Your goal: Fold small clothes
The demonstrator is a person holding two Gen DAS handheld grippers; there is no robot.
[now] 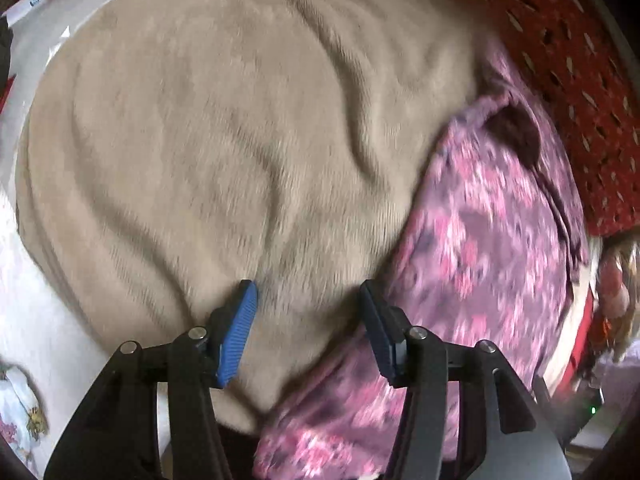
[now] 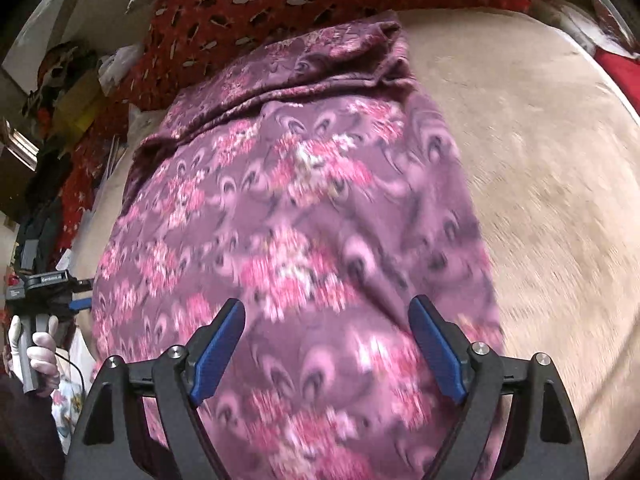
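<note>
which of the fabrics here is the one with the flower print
The purple garment lying on the plain beige blanket; the red cloth behind bears only small pale dashes.

Purple floral garment (image 2: 304,240) motion-blurred, edge-cropped

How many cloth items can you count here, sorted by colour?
Purple floral garment: 1
Beige fleece blanket: 1
Red patterned cloth: 1
Total: 3
</note>
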